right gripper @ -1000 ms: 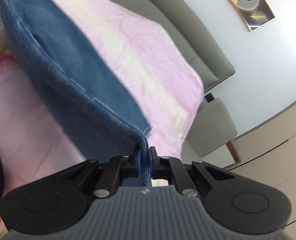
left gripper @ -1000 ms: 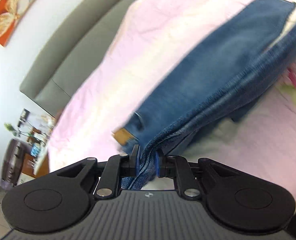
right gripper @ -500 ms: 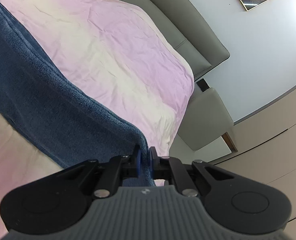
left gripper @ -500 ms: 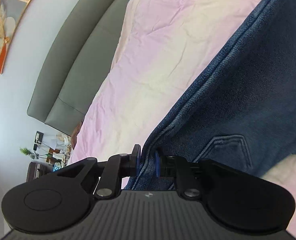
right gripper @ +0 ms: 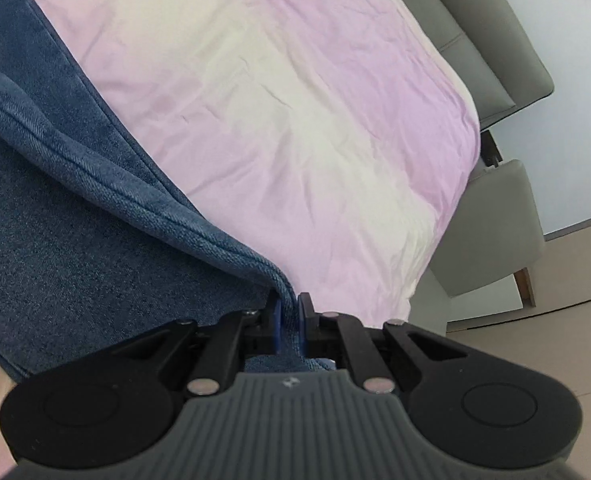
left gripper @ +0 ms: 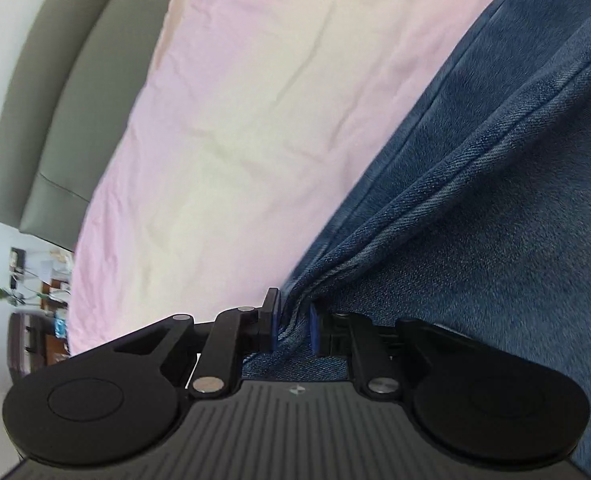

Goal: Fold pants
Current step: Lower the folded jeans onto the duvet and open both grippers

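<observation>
Two tools clamping jeans (left gripper: 495,240), pink bedsheet (right gripper: 295,120), grey headboard (left gripper: 55,128)

1. We see the pants (left gripper: 495,240) as blue denim cloth with a rough twill weave.
2. We see the bedsheet (right gripper: 295,120) as matt, creased pink cloth.
3. We see the left gripper (left gripper: 293,322) as matt black plastic.

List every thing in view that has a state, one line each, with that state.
left gripper: shut on the jeans, denim bunched between its blue pads.
right gripper: shut on the jeans, pinching a seamed edge.
jeans: doubled over, layers stacked on the bedspread.
bedspread: spread out, lightly wrinkled.
</observation>
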Tool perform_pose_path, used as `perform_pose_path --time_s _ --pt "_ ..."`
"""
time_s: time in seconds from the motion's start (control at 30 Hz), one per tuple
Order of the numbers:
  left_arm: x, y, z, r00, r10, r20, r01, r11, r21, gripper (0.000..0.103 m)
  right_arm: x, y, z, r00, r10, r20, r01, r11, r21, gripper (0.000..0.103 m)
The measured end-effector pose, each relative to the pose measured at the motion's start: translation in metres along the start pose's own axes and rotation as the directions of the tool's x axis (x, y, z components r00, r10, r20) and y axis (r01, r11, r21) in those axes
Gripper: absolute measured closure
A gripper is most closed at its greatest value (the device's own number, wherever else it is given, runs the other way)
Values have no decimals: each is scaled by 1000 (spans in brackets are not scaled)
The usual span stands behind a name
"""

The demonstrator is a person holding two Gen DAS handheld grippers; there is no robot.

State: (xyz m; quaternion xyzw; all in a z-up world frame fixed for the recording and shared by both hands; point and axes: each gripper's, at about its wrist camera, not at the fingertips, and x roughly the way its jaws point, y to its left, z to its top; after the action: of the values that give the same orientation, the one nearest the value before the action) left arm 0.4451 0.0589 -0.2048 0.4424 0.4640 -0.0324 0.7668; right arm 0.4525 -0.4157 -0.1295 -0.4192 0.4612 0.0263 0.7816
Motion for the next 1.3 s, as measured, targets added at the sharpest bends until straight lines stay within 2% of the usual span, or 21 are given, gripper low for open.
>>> perform_pose_path --time_s 0.17,0.3,0.47,0.57,0.73,0.8,0.87,0.97,1.03,1.1,1.13,1.2,1.23,1.3 --pt "18 12 -11 995 -95 -16 92 986 -141 86 48 4 6 995 52 -80 -51 999 11 102" --pt "8 23 -23 993 -118 -2 115 972 -203 86 60 8 4 994 60 -93 -56 998 39 102" --pt "-31 43 -30 996 -78 40 85 971 -222 86 44 -4 0 993 87 -84 -81 994 69 102" --pt "-40 53 -22 997 -74 27 78 969 -236 86 37 -12 -1 991 98 -87 -89 990 105 102" --pt "-24 35 1 997 -69 -25 62 975 -214 86 39 -8 2 989 93 -116 -78 989 126 102" --pt "-14 26 1 996 -69 -53 57 977 -205 83 41 -4 2 988 92 -121 -79 991 111 102" --pt "-9 23 -1 996 -71 -61 54 970 -236 78 45 -3 2 988 96 -124 -81 990 115 102" --pt "-5 23 -3 993 -93 -67 74 968 -240 78 55 -6 4 988 95 -123 -80 989 122 102" --pt "-7 19 1 994 -84 -73 67 975 -214 71 59 -8 6 989 87 -121 -71 989 129 100" --pt "-10 23 0 997 -60 -57 46 975 -219 14 60 -8 7 990 81 -118 -63 987 145 94" --pt "-12 26 2 997 -62 -34 53 971 -232 12 59 -8 8 990 83 -116 -65 986 152 90" --pt "-24 34 -3 998 -67 -13 61 960 -273 14 54 -11 7 992 73 -104 -53 983 178 61" --pt "-28 38 -2 997 -76 -1 72 953 -295 14 49 -13 6 993 74 -91 -56 980 189 57" --pt "-40 45 -10 995 -99 31 104 942 -319 15 38 -18 0 995 68 -77 -50 974 220 53"
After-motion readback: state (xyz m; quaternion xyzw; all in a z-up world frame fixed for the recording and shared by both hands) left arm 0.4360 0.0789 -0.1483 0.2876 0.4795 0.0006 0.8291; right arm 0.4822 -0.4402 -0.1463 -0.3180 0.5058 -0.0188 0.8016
